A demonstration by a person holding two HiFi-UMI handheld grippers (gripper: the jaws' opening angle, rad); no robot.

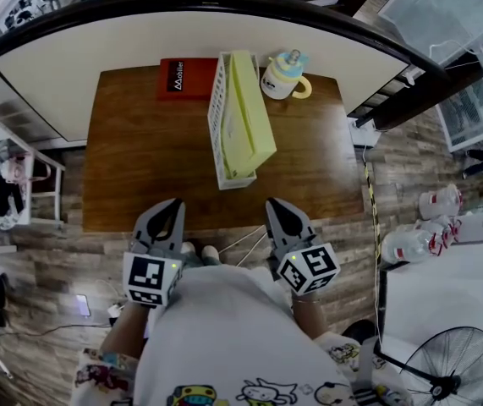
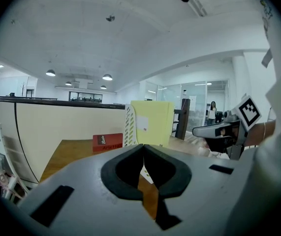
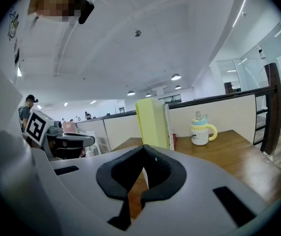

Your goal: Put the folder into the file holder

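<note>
Left tongs (image 2: 143,147) are shut, pads pressed together, nothing gripped. Right tongs (image 3: 144,150) are likewise shut and empty. Both are held low at the near edge of the brown wooden tabletop (image 1: 139,167), side by side, pointed toward its far side, well apart from everything on it. No contact with any object is seen.

The pale yellow-green folder (image 1: 245,108) is found standing on edge inside the white slotted plastic file holder (image 1: 217,112), at the middle-far part of the tabletop. A flat red book (image 1: 182,79) is laid at the holder's far left side. A white lidded cup with a yellow handle (image 1: 283,76) is placed just right of the holder's far end.

Progress: the task is judged done, or as good as done. The folder is in the file holder and nothing is carried by either tongs. No further step is evident.

Hard to make out: the folder's bottom edge is covered by the holder wall, so full seating cannot be confirmed. Whether it is one thick folder or several cannot be told. The red book is partly cut off by the holder and its print is too small to read. The hands behind the tongs are mostly hidden by the person's white shirt (image 1: 224,337) in the head view.
</note>
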